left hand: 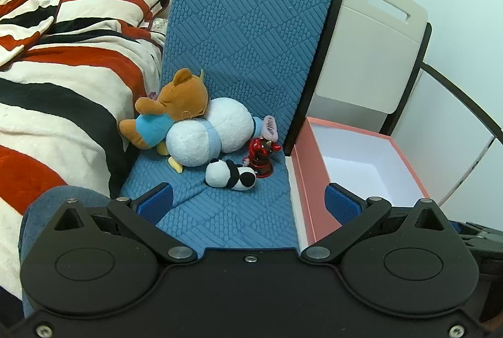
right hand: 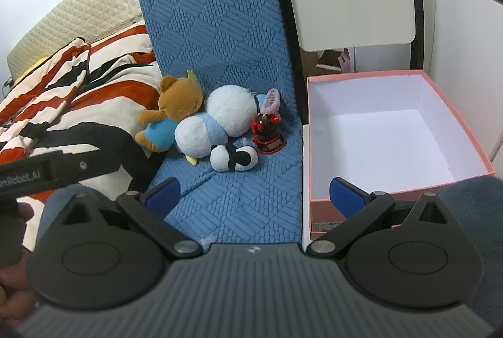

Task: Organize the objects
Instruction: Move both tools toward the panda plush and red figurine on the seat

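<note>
While both tools gape, only the right view shows the left tool's (right hand: 41, 173) body.

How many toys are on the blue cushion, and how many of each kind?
Plush toys: 3, the brown bear, the white and blue plush and the small panda
Red and black figures: 1
Pink slipper-shaped things: 1
Total: 5
The pink box holds none.
</note>
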Demonstrator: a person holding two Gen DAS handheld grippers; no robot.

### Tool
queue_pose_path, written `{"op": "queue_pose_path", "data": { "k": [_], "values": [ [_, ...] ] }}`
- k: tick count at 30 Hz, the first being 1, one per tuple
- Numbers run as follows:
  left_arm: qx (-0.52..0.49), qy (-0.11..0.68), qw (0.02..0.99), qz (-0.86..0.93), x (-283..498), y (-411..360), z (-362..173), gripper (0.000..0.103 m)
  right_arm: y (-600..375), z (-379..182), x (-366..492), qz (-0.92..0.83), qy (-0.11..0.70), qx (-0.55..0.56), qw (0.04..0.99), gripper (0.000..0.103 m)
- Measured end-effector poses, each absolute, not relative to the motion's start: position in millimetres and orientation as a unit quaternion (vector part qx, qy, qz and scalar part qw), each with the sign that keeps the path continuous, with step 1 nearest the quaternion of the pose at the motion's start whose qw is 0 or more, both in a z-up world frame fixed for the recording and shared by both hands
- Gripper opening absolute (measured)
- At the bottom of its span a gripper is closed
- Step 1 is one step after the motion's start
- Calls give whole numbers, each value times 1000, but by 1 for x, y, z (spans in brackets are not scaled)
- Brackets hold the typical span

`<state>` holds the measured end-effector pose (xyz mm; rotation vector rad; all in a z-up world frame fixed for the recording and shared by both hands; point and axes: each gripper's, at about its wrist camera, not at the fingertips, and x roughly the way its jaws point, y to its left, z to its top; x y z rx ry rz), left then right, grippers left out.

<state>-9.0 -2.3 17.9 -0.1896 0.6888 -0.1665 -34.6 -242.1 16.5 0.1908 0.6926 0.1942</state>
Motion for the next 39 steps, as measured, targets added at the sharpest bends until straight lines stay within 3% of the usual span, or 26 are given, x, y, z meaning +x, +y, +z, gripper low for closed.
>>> {"op": "queue_pose_path", "data": {
  "k": [13, 27, 36, 39],
  "values": [
    [-84, 335, 935, -77, 9, -6, 0, 103, -246, -6, -17, 100, 351, 93, 927, 103],
    [-94, 352, 929, -66, 65, -9, -44, 103, -243, -47, 31, 104, 333, 89, 933, 103],
    [-93, 376, 920, -62, 109, -11, -62, 102, -249, -45, 74, 102, 318, 88, 938, 103],
    [-96, 387, 914, -68, 128, -9, -71, 102, -250, -44, 93, 120, 312, 89, 938, 96]
  ]
}}
